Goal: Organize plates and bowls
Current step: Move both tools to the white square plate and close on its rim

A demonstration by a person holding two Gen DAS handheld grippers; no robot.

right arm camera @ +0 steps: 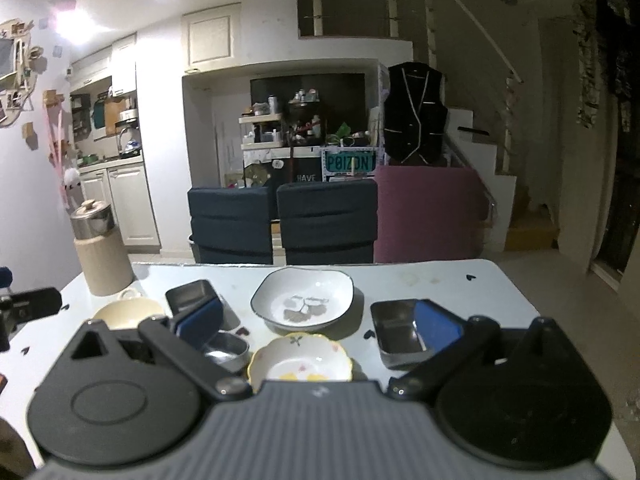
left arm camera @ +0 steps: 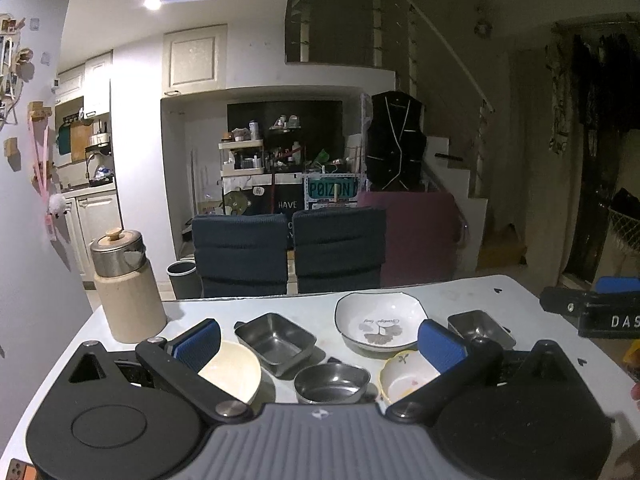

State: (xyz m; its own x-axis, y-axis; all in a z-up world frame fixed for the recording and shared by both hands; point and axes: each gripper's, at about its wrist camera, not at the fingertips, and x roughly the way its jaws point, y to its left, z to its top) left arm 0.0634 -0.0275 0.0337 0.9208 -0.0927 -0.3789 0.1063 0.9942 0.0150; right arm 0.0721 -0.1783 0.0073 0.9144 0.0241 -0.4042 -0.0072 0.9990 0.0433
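Several dishes lie on the white table (left arm camera: 280,304). In the left wrist view: a cream bowl (left arm camera: 234,372), a rectangular steel tray (left arm camera: 276,342), a round steel bowl (left arm camera: 332,382), a small flowered dish (left arm camera: 406,376), a large white leaf-print bowl (left arm camera: 380,320) and a second steel tray (left arm camera: 480,328). My left gripper (left arm camera: 320,346) is open and empty above the steel dishes. In the right wrist view my right gripper (right arm camera: 318,320) is open and empty over the flowered dish (right arm camera: 300,360), with the white bowl (right arm camera: 304,298) beyond and a steel tray (right arm camera: 400,332) by its right finger.
A beige canister with a steel lid (left arm camera: 124,288) stands at the table's far left corner. Two dark blue chairs (left arm camera: 288,248) and a maroon one (left arm camera: 416,236) stand behind the far edge. The right gripper shows at the right edge of the left wrist view (left arm camera: 592,312).
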